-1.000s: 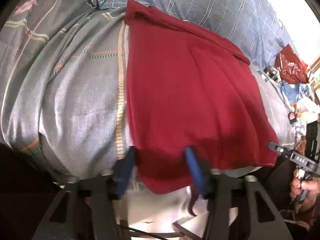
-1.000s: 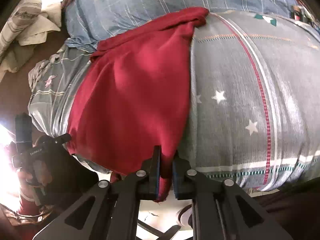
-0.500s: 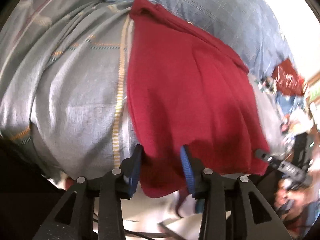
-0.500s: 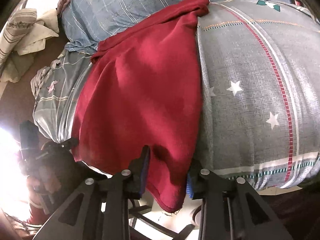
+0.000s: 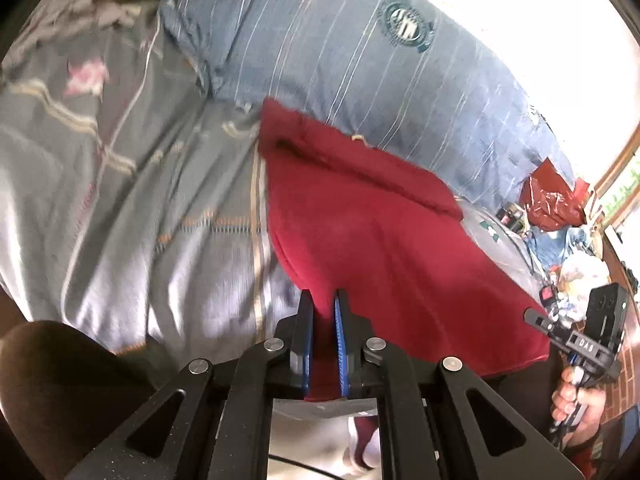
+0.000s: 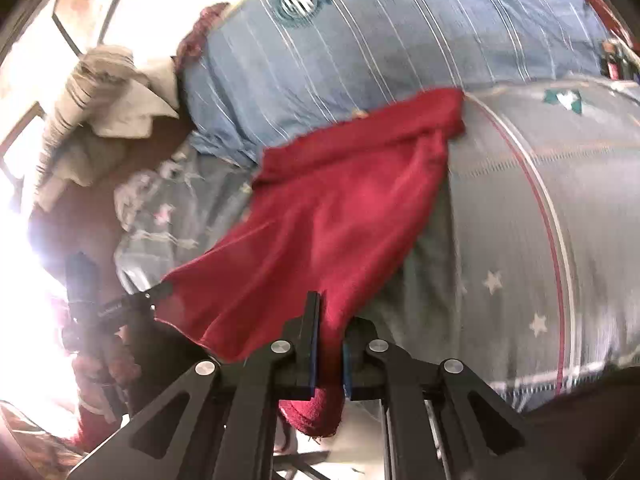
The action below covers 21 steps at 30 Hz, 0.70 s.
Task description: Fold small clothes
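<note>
A dark red garment [image 5: 380,232] lies spread on the grey patterned bedsheet [image 5: 140,200], its near edge lifted off the bed. My left gripper [image 5: 323,296] has its jaws closing, and the blue pads pinch the garment's near left corner. In the right wrist view the same red garment [image 6: 320,220] rises toward my right gripper [image 6: 330,304], whose jaws are closing on the near right corner, with a bunch of cloth hanging below them. Each gripper also shows in the other's view: the right gripper [image 5: 576,344] in a hand, the left gripper [image 6: 120,304] at the garment's far corner.
A blue striped pillow [image 5: 360,60] lies just behind the garment's far edge. A heap of pale clothes [image 6: 100,92] sits at the bed's left end. A red bag [image 5: 556,200] and clutter stand past the right end. The starred sheet [image 6: 520,220] stretches to the right.
Both grippers went from open around the garment's near edge to shut on it. Both rose, lifting that edge off the bed, and more of the pillow shows.
</note>
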Available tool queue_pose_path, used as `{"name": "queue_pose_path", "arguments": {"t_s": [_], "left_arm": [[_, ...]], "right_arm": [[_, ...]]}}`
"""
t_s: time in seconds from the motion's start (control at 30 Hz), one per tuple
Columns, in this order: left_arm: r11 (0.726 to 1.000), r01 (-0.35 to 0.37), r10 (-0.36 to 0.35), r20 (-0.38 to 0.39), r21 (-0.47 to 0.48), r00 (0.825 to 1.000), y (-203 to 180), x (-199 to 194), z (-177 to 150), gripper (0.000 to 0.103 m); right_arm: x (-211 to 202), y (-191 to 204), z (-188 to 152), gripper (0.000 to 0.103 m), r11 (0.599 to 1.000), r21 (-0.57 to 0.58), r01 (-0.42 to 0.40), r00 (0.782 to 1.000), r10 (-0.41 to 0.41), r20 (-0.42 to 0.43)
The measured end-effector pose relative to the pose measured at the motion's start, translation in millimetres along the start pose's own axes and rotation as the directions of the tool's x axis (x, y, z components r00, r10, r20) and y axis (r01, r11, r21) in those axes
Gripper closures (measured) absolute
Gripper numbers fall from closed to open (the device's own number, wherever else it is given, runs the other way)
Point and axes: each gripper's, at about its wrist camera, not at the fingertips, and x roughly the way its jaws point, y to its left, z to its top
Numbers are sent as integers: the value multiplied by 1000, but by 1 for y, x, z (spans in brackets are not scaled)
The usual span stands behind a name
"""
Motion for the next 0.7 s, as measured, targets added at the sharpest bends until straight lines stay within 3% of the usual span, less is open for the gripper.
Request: {"name": "queue_pose_path", "arguments": {"t_s": [0.17,0.27,0.5,0.6,0.7], "left_arm": [[1000,-3,3,-15,20,1000,-1,3,-5,95],[1000,17,-17,-3,22,1000,-5,-2,9,95],[999,10,-13,89,39,996,-12,32,93,95],[1000,9,-10,101,16,995,-15,61,135,95],[999,-41,38,110,21,993,-24,97,170,95]], "right_arm": [[2,4,8,95,1000,5,-26,1000,26,4],[9,-1,21,96,1000,15,-26,1000,26,-4],[24,-10,96,96,1000,-4,-8,997,8,76],[44,-19,135,96,999,13,47,995,-48,91],[71,-25,168,96,996,16,89,992,-90,91]]}}
